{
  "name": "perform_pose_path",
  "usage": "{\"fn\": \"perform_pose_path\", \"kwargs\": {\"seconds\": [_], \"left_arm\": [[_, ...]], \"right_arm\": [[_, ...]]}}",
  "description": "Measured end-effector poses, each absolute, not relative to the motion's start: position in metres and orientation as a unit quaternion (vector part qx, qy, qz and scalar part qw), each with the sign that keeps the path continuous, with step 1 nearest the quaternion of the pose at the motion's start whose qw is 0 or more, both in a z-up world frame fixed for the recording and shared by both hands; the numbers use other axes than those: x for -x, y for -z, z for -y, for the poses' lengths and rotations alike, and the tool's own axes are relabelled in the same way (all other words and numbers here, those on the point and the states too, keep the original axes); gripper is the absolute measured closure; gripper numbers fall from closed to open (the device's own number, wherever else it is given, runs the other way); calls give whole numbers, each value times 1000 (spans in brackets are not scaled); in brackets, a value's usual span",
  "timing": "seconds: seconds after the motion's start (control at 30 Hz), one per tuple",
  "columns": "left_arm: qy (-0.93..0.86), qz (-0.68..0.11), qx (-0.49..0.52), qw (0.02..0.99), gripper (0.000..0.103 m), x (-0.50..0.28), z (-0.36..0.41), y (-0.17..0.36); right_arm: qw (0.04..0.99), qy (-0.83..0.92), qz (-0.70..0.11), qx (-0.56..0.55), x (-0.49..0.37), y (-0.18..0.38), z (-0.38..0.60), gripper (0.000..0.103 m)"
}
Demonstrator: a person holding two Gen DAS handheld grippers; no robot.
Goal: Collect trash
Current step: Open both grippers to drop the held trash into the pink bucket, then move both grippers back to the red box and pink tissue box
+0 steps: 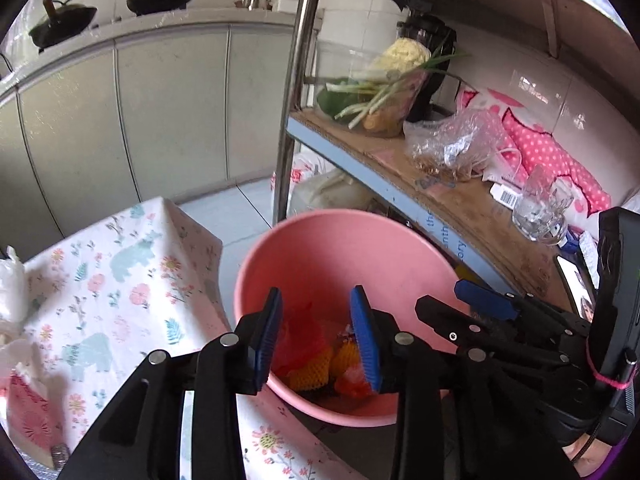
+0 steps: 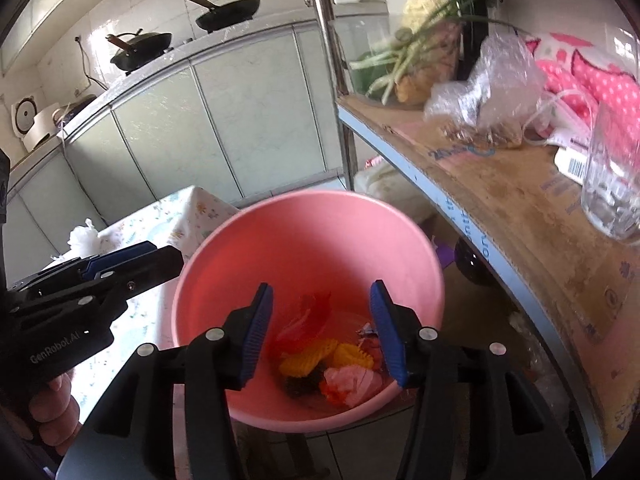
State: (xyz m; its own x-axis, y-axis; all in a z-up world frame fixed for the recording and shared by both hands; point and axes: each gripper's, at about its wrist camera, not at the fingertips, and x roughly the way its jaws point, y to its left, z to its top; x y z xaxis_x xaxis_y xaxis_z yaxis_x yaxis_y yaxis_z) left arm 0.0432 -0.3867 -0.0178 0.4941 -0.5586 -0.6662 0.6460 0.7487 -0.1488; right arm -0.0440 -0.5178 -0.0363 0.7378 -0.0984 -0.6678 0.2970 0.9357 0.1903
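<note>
A pink plastic bucket (image 1: 320,248) stands beside the table and holds trash: yellow foam netting (image 1: 310,372), red plastic wrap and pink scraps. It also shows in the right wrist view (image 2: 304,236), with the yellow netting (image 2: 310,356) and pink scraps (image 2: 352,384) at its bottom. My left gripper (image 1: 318,336) is open and empty above the bucket's mouth. My right gripper (image 2: 322,332) is open and empty above the bucket too. The right gripper shows at the right of the left wrist view (image 1: 486,300). The left gripper shows at the left of the right wrist view (image 2: 120,260).
A floral tablecloth (image 1: 120,272) covers the table at left, with white crumpled tissue (image 1: 10,284) and a pink packet (image 1: 28,416) on it. A metal shelf (image 1: 440,188) at right holds vegetables, a plastic bag (image 1: 452,144) and a glass (image 1: 544,208). Cabinets stand behind.
</note>
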Motion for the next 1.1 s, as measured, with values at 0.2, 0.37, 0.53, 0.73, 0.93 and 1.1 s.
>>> {"fn": "perform_pose_path", "kwargs": {"seconds": [0.2,0.37,0.53,0.73,0.93,1.1], "left_arm": [[324,-333,-61,884,62,-26,367,-6],[306,-315,-57,897,62,-5,344,-27],[296,-301,-49,905,61,13,316,-41],[274,-296,-39,914,60,31,267,-47],[232,-301,-34,924,60,39,204,-39],[185,-306,-31,933,60,44,145,-31]], "right_arm": [[930,98,-327,-134,56,13,502,52],[935,88,-320,-126,70,-1,482,52],[941,67,-312,-115,83,-16,452,52],[945,38,-307,-105,90,-27,410,52],[944,-3,-312,-102,82,-26,369,52],[942,-55,-313,-107,66,-25,332,52]]}}
